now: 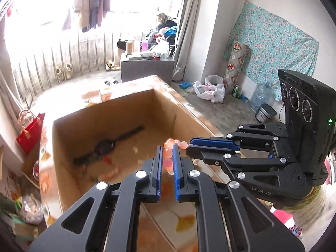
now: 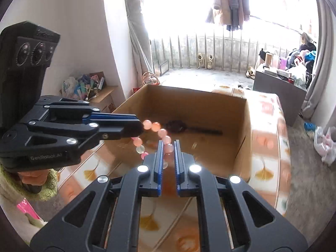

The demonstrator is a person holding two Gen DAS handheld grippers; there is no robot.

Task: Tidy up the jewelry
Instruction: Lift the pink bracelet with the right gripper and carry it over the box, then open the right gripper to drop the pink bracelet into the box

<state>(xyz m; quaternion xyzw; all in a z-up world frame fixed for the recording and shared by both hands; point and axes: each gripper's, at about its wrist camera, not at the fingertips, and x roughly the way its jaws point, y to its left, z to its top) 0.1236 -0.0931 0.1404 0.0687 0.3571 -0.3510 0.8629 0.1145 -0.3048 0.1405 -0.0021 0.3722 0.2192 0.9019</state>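
A bracelet of pink and orange beads (image 1: 180, 144) hangs in the air between my two grippers, just in front of an open cardboard box (image 1: 100, 106). My left gripper (image 1: 168, 149) is shut on one side of the loop, beads showing between its blue pads. My right gripper (image 1: 190, 147) comes in from the right and is shut on the other side. In the right wrist view the bracelet (image 2: 155, 126) curves from my left gripper (image 2: 141, 129) down into my right gripper (image 2: 168, 144). A dark wristwatch (image 1: 107, 147) (image 2: 178, 126) lies on the floor of the box (image 2: 189, 90).
The box stands on a table with an orange leaf-patterned cover (image 1: 184, 220) (image 2: 266, 147). A red gift bag (image 1: 31, 132) sits left of the table. A grey cabinet (image 1: 147, 67) with clutter on it stands behind, and a plastic bag (image 1: 210, 90) lies on the floor.
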